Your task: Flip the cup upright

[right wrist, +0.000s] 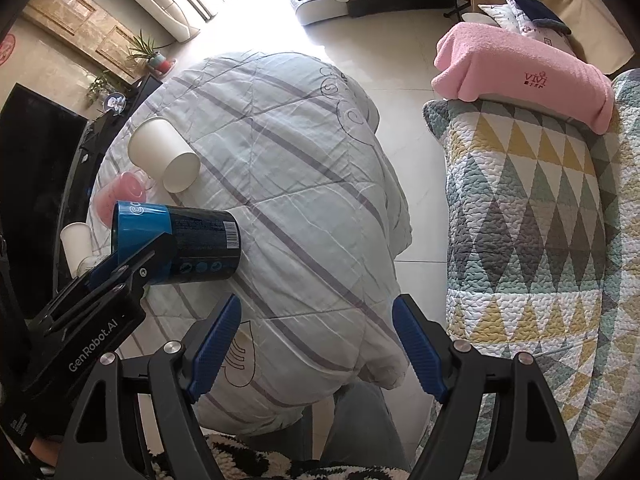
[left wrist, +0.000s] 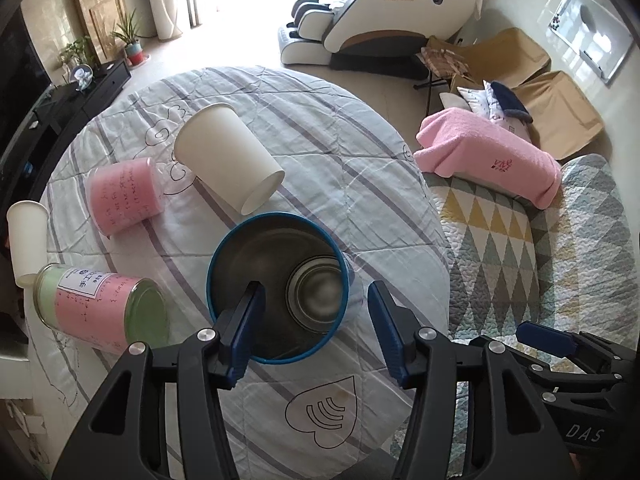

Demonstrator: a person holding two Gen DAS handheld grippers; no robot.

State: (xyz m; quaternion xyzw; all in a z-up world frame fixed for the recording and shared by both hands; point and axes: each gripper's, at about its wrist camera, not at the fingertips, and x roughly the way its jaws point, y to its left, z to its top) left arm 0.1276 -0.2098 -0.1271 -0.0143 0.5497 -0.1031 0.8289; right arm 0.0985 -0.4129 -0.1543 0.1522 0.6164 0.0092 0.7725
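Observation:
A blue metal cup stands with its mouth up on the quilt-covered round table; in the right wrist view the blue cup shows its side. My left gripper is open: its left finger is inside the cup's rim, its right finger is outside, apart from the wall. In the right wrist view the left gripper's finger lies across the cup's rim. My right gripper is open and empty above the table's near edge.
A white paper cup lies on its side. A pink cup and a pink-green jar also lie tipped. Another white cup sits at the left edge. A quilted sofa with a pink towel is at right.

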